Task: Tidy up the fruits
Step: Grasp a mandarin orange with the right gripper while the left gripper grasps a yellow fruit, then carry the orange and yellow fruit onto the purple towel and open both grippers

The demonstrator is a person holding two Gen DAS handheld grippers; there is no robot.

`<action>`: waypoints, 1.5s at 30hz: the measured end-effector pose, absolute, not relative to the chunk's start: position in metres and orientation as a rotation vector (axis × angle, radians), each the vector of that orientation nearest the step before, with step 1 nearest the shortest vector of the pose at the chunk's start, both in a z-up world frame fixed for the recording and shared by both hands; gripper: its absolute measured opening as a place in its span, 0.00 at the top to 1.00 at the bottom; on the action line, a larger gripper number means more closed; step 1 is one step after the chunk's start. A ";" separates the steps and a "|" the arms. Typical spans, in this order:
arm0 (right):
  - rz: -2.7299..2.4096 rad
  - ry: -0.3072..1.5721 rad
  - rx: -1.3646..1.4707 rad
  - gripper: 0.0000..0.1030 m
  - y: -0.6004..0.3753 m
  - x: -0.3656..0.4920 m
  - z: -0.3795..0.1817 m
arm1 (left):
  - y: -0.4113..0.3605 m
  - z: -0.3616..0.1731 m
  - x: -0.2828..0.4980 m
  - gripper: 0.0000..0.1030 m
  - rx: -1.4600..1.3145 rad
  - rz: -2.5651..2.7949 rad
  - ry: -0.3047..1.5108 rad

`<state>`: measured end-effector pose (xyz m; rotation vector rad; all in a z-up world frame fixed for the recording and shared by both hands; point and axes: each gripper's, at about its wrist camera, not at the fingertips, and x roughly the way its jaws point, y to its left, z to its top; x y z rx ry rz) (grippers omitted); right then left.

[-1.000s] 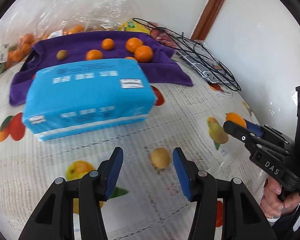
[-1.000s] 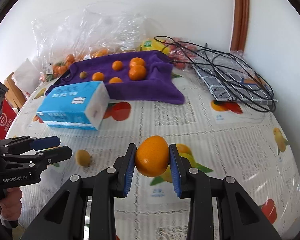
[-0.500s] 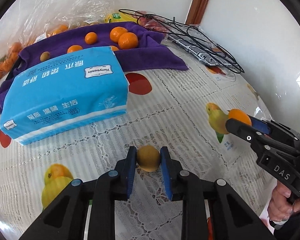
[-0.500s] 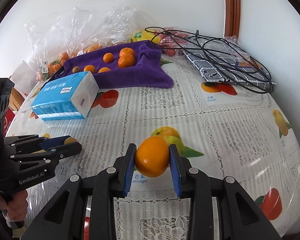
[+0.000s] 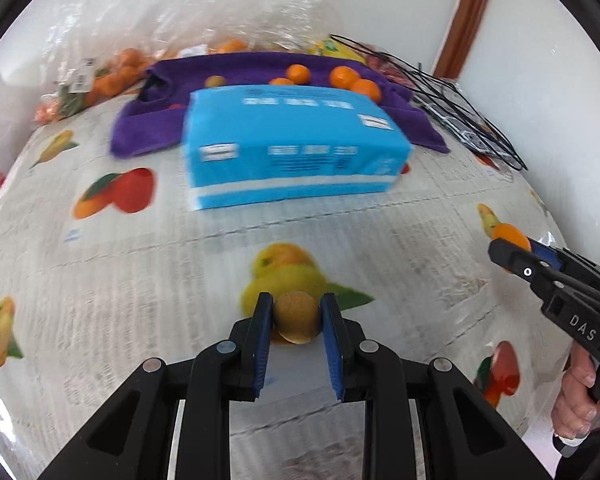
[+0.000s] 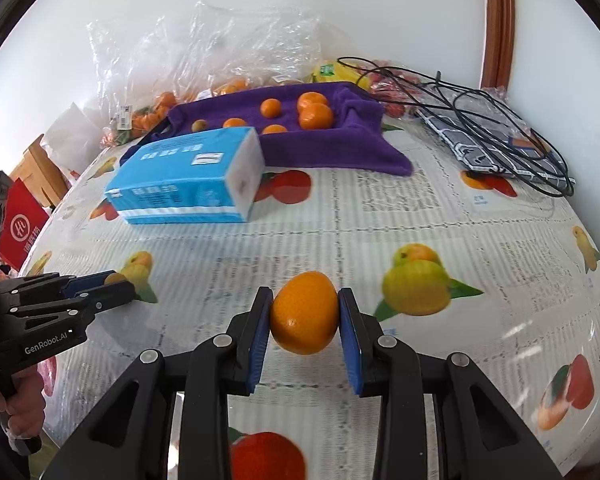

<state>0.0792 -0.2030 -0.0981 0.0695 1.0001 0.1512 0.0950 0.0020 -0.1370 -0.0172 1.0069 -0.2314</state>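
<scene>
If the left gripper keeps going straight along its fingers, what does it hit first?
Probably the tablecloth, since the left gripper, shut on the kiwi, points steeply down. On a shallower line, the blue tissue pack comes next. Depth is unclear.

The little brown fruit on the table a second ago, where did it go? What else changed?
The left gripper closed its blue pads on the brown fruit and now carries it above the tablecloth, toward the blue tissue pack. The right gripper is still clamped on its orange. The pack, purple towel and its oranges have not moved.
</scene>
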 end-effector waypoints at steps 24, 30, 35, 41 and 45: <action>0.168 1.030 0.087 0.68 -0.183 0.126 -0.131 | 0.059 -0.144 0.110 0.77 -0.145 -0.092 0.930; 0.157 1.035 0.058 0.68 -0.179 0.127 -0.131 | 0.061 -0.143 0.112 0.77 -0.158 -0.096 0.935; 0.143 1.042 0.023 0.68 -0.174 0.128 -0.130 | 0.054 -0.141 0.114 0.77 -0.106 -0.073 0.945; 0.141 1.039 0.007 0.68 -0.173 0.126 -0.132 | 0.049 -0.142 0.113 0.77 -0.067 -0.056 0.945; 0.145 1.038 0.016 0.68 -0.173 0.126 -0.131 | 0.047 -0.142 0.113 0.77 -0.046 -0.047 0.946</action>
